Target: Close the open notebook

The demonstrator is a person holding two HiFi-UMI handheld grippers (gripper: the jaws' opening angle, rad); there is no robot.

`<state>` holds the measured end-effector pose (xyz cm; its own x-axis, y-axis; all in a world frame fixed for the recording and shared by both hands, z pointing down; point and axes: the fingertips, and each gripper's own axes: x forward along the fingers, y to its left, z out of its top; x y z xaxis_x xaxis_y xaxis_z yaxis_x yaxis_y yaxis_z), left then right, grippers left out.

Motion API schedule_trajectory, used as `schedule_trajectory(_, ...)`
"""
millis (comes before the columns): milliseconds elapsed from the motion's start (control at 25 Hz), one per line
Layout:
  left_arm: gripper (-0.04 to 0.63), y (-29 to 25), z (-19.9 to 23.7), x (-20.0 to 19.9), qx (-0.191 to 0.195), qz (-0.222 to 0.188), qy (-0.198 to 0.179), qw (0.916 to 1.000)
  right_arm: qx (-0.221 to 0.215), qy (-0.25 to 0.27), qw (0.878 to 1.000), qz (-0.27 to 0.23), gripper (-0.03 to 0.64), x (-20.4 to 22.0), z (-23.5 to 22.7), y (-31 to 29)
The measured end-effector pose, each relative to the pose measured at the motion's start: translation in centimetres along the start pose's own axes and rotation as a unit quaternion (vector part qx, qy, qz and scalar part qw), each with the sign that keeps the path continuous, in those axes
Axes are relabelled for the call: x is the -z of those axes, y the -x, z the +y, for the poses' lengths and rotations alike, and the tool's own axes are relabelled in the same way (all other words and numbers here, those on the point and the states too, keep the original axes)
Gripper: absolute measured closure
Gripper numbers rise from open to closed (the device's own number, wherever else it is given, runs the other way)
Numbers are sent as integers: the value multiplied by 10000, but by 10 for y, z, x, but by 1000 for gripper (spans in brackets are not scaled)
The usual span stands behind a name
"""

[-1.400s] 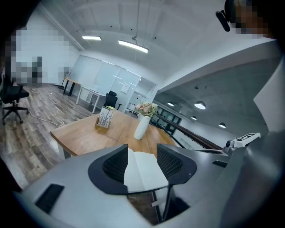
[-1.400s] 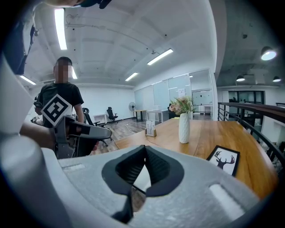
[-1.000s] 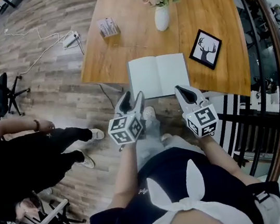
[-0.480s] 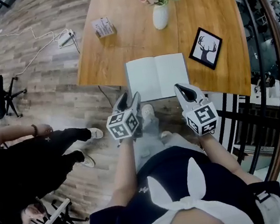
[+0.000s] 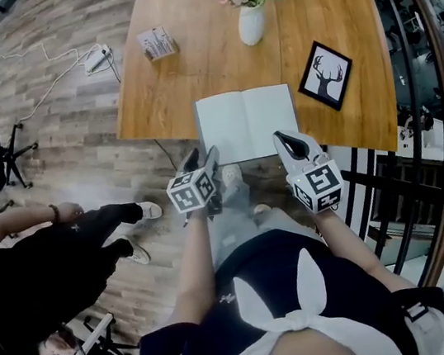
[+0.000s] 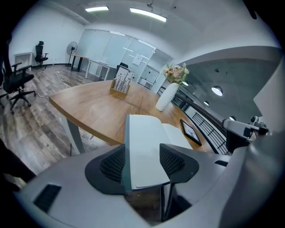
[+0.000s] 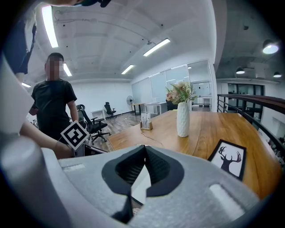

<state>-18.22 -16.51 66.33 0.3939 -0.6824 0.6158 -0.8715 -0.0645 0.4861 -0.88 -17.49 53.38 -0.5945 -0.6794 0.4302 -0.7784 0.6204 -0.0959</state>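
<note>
The open notebook (image 5: 247, 122) lies flat with blank white pages at the near edge of the wooden table (image 5: 189, 77). My left gripper (image 5: 205, 157) is at its near left corner. In the left gripper view the left page (image 6: 144, 142) runs between the pads of that gripper (image 6: 142, 156), whose jaws are opening, and neither pad presses on the page. My right gripper (image 5: 281, 140) hovers at the near right corner. Its jaw tips meet (image 7: 143, 151), with nothing held, and a strip of white page (image 7: 141, 187) shows below them.
A white vase of flowers (image 5: 252, 21), a framed deer picture (image 5: 324, 74) and a small holder (image 5: 156, 43) stand further back on the table. A person in black (image 5: 43, 259) is at the left. A black railing (image 5: 435, 97) runs along the right.
My left gripper has sunk and moved forward to the notebook's near left corner, with its jaws a little wider. The right gripper has barely shifted. The notebook lies as before.
</note>
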Motion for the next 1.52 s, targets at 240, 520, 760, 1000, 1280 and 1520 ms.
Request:
schedule_trajectory(240,357,-12,13,15,-37,245,258,9994,-9,-32,10000,66,618,4,-3,-4)
schedule_trajectory(520,357,-17,22,28,54,484,562,9972,-32,-5,9999,143,618,2,-3,-6)
schedule_trajectory(760,372,-22,20,38,205,613,737,9952,5,-2,9999,136,618,3,-6,-2)
schedule_trajectory(1000,465,-13,21,34,156,556,641,9963,22,-9,10000,91,618,4,-4,2)
schedule_trajectory(1280,522,-5,12,24,206,377,571,9974,26,28,10000,70,618,2,-4,7)
schedule_trajectory(1520,535,6,3,18,293,244,464,9982,55,51,10000,15,618,4,-1,16)
